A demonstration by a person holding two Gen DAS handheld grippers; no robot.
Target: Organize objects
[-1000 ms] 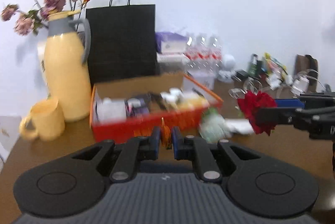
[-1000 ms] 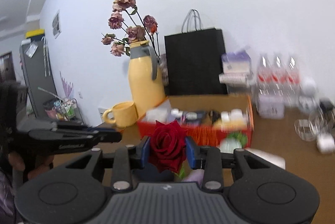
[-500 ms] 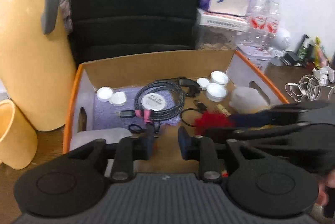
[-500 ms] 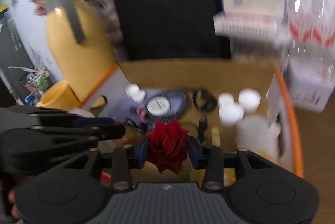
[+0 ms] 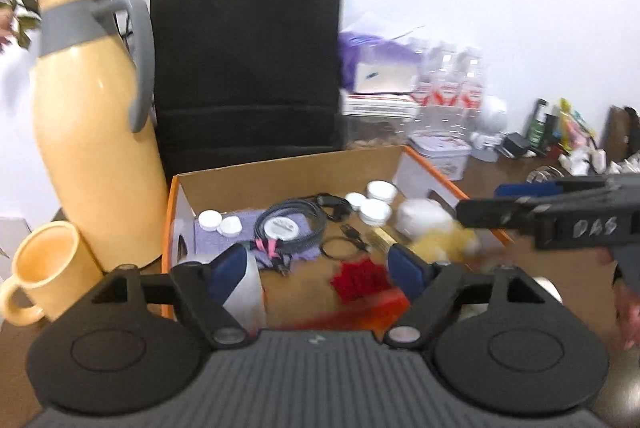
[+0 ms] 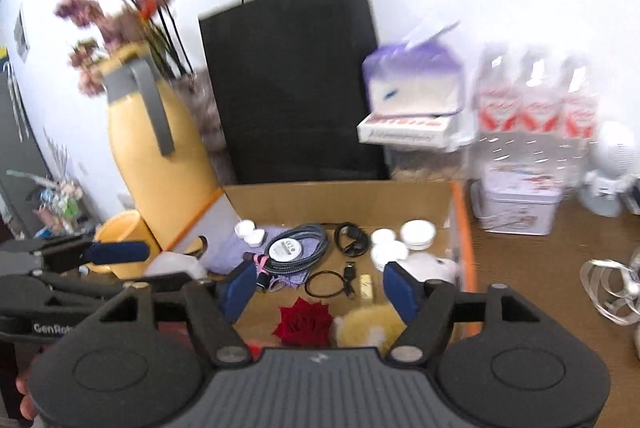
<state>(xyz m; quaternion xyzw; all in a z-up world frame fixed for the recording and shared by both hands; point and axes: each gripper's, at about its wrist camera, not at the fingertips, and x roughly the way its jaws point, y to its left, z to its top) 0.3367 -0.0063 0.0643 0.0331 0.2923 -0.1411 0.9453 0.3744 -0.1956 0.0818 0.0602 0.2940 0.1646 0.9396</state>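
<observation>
An orange-rimmed cardboard box (image 5: 280, 176) (image 6: 340, 194) holds a coiled cable (image 6: 298, 248), white lids (image 6: 416, 230) and small items. A red rose (image 6: 304, 320) (image 5: 358, 278) lies on the box floor near its front, beside a yellow fluffy thing (image 6: 368, 326). My right gripper (image 6: 318, 288) is open and empty just above the rose. My left gripper (image 5: 316, 268) is open and empty over the box front. The right gripper's arm shows in the left wrist view (image 5: 560, 218).
A yellow jug (image 5: 92, 148) with dried flowers and a yellow mug (image 5: 44, 272) stand left of the box. A black paper bag (image 5: 248, 68) stands behind it. Water bottles (image 6: 536, 104), a tissue pack (image 6: 412, 84), a tin (image 6: 520, 206) and clutter are at the right.
My right gripper opened and let the rose go into the box. My left gripper opened wide; the small orange thing it held a second ago is gone. Both grippers pulled back.
</observation>
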